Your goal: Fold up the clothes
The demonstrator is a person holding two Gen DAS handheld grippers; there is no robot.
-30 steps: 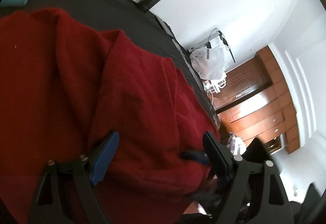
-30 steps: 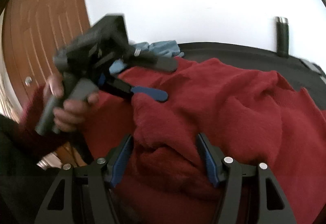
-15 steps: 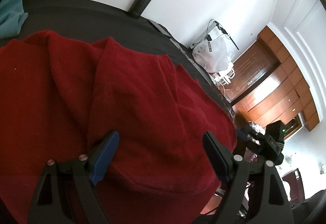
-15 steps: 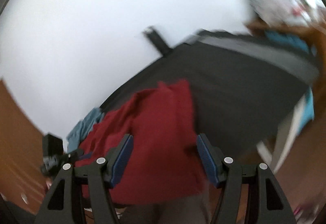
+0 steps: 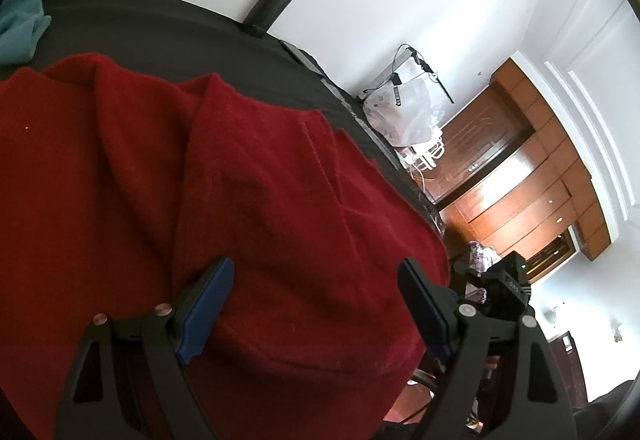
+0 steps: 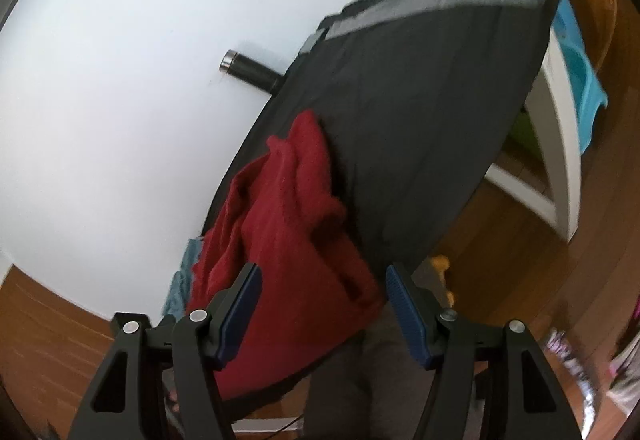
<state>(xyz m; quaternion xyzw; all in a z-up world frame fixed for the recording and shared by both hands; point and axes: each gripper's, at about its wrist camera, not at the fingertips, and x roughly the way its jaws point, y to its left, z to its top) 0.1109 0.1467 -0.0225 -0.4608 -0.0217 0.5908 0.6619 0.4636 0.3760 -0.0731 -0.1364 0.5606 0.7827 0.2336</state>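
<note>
Red knit sweater point(image 5: 224, 200) spread in folds over dark table cover point(image 5: 160, 24). Beyond sweater: teal cloth point(image 5: 20, 24), dark steel-capped flask point(image 5: 276, 2) against wall. Left gripper point(image 5: 312, 300) released, jaws wide, poised over sweater's near hem. Right gripper point(image 6: 322, 304) released, just off sweater's corner point(image 6: 288, 240). Long axis not discernible.

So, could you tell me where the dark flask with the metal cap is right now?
The flask stands at the far edge of the black table against the white wall, beyond the red sweater.
</note>
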